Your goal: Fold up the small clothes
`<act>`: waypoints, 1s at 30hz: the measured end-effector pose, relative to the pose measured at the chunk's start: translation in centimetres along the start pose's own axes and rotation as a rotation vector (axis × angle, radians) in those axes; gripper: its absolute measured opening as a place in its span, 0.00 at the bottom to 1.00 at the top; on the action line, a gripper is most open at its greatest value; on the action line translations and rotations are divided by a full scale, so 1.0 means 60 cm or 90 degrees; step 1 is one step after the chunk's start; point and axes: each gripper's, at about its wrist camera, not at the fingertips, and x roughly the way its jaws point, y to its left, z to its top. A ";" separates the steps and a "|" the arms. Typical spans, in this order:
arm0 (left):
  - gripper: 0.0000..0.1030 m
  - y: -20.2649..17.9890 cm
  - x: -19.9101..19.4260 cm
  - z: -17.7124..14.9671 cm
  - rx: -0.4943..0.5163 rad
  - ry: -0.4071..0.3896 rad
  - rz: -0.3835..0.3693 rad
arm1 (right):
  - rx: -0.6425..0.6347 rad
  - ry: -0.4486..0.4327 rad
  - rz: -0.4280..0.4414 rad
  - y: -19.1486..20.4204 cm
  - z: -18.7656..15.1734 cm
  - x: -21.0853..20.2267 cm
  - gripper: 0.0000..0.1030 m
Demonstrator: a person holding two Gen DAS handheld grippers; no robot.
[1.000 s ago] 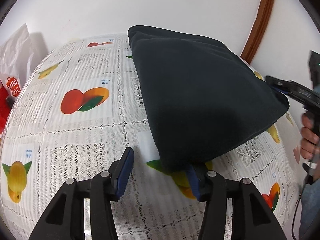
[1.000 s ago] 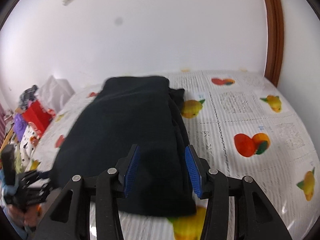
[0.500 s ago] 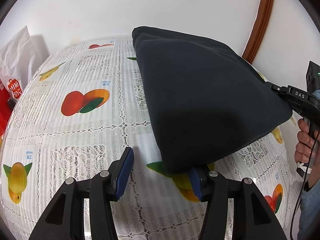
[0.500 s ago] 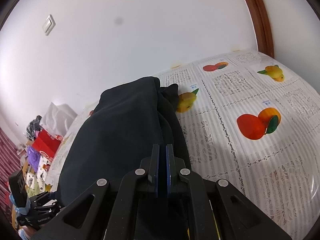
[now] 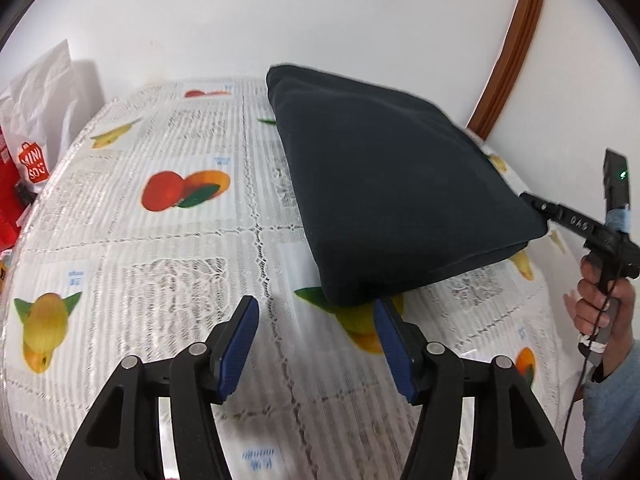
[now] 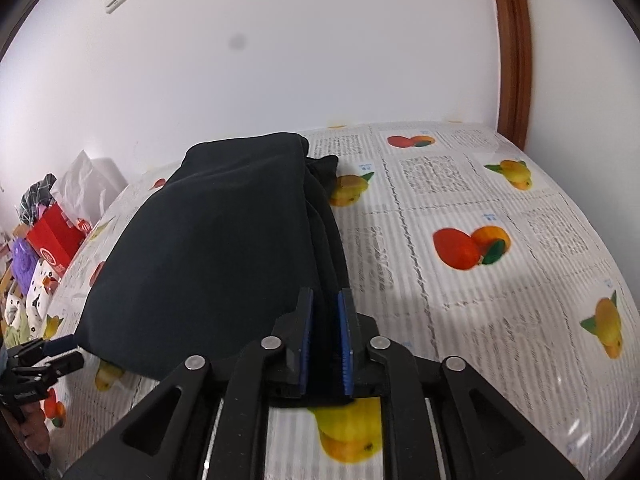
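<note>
A dark folded garment (image 5: 392,196) lies on the fruit-print tablecloth (image 5: 160,240); it also shows in the right wrist view (image 6: 216,248). My left gripper (image 5: 316,332) is open and empty, just in front of the garment's near corner. My right gripper (image 6: 324,332) has its blue pads slightly apart with the garment's near edge between them; in the left wrist view it (image 5: 536,206) meets the garment's right corner. The left gripper shows at the lower left of the right wrist view (image 6: 60,350).
A white Miniso bag (image 5: 36,120) and a red box (image 6: 56,236) with a pile of clothes (image 6: 24,280) stand at the table's left end. A wall and a brown door frame (image 5: 508,48) lie behind the table.
My right gripper closed on the garment's edge, lifted it, and has now lowered it with the pads parting slightly. My left gripper stayed open near the near corner.
</note>
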 end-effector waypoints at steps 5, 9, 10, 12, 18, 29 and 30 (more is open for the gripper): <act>0.59 -0.009 -0.016 0.020 0.005 -0.025 -0.012 | -0.002 0.003 -0.006 -0.008 -0.010 -0.019 0.19; 0.59 -0.019 0.003 0.052 0.016 -0.031 0.004 | -0.016 -0.002 -0.007 -0.007 -0.004 -0.031 0.23; 0.59 -0.020 0.010 0.058 0.016 -0.029 0.007 | -0.018 -0.003 -0.008 -0.006 0.001 -0.031 0.27; 0.59 -0.022 0.026 0.068 0.013 -0.014 0.011 | -0.020 -0.004 -0.004 -0.001 0.013 -0.027 0.36; 0.59 -0.025 0.044 0.084 0.016 -0.001 0.008 | -0.030 0.016 0.024 0.012 0.046 0.018 0.41; 0.61 -0.012 0.065 0.095 0.019 0.007 -0.004 | 0.043 -0.011 0.053 -0.040 0.052 0.030 0.00; 0.61 -0.011 0.065 0.098 0.019 0.004 -0.004 | 0.048 -0.013 0.055 -0.045 0.059 0.028 0.00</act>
